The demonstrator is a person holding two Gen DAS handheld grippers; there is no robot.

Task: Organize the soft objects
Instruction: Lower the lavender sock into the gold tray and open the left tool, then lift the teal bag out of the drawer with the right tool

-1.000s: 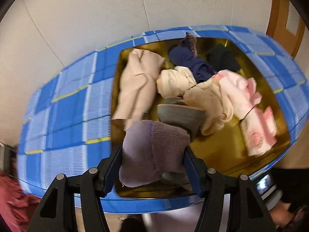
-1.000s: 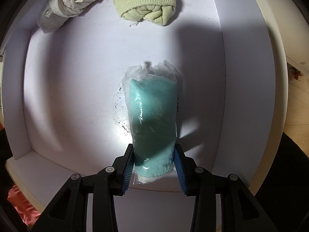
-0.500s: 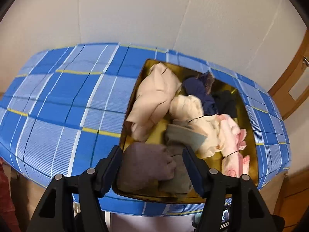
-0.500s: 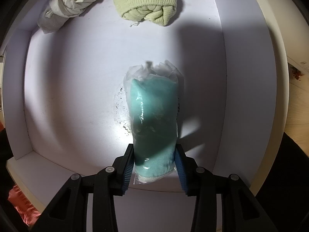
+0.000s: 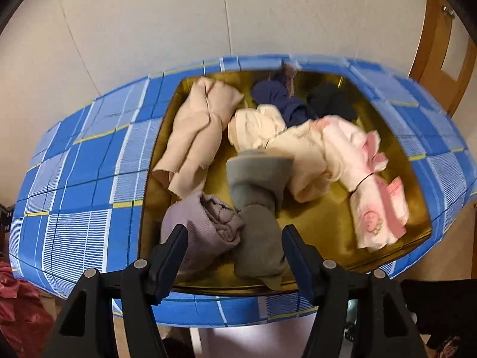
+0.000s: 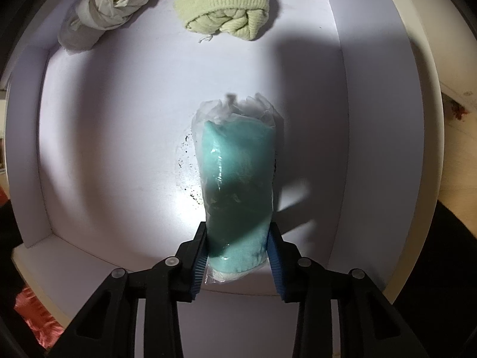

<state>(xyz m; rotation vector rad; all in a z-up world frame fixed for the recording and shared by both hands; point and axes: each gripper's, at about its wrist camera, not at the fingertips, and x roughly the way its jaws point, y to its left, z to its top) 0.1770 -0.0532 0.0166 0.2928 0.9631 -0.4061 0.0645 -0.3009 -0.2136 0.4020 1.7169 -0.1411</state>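
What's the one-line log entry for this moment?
left gripper: open over gold tray | right gripper: shut on bagged teal cloth | white bin: two rolled items at back

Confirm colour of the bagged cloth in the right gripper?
Teal bagged cloth, in clear plastic; right wrist view shows it best.

Between the right jaws sits a teal cloth in clear plastic wrap; ahead, a pale green ribbed knit roll and a grey-white twisted cloth. Ahead of the left jaws, a blue-plaid, gold-lined box holds a lilac knit bundle.
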